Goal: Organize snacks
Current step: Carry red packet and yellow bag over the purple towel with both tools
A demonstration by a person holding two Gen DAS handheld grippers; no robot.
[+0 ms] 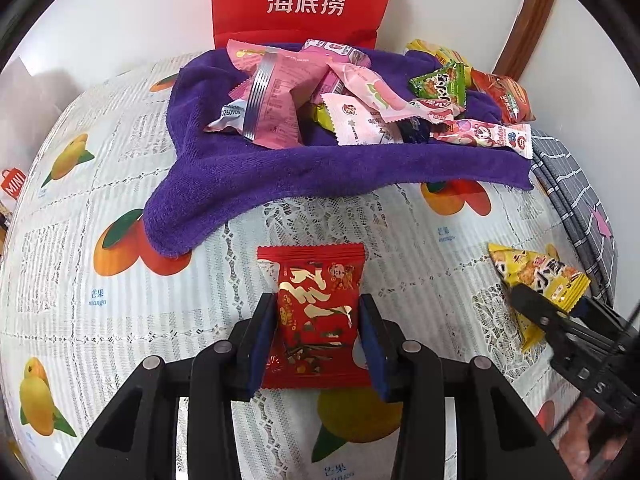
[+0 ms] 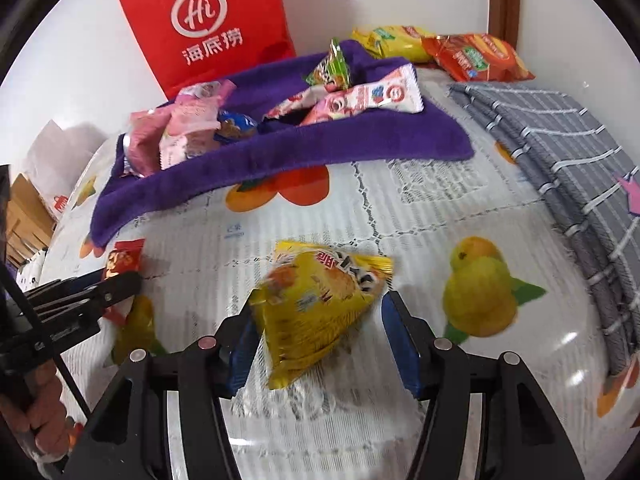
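A red snack packet (image 1: 316,276) with gold print sits upright between the pads of my left gripper (image 1: 316,301), which is shut on it just above the fruit-print tablecloth (image 1: 120,320). My right gripper (image 2: 319,305) is shut on a yellow triangular snack packet (image 2: 320,328), tilted and blurred. In the left wrist view the yellow packet (image 1: 528,268) and right gripper (image 1: 556,304) appear at the right edge. The right wrist view shows the left gripper (image 2: 120,284) with the red packet (image 2: 124,258) at the left. Behind both lies a purple towel (image 1: 248,184) heaped with several snack packets (image 1: 280,100).
A red paper bag (image 1: 304,0) stands against the wall behind the towel. A folded grey checked cloth (image 2: 568,148) lies along the right side. A yellow packet (image 2: 392,42) and an orange packet (image 2: 476,58) rest at the back right. A person's hand (image 2: 44,420) holds the left gripper.
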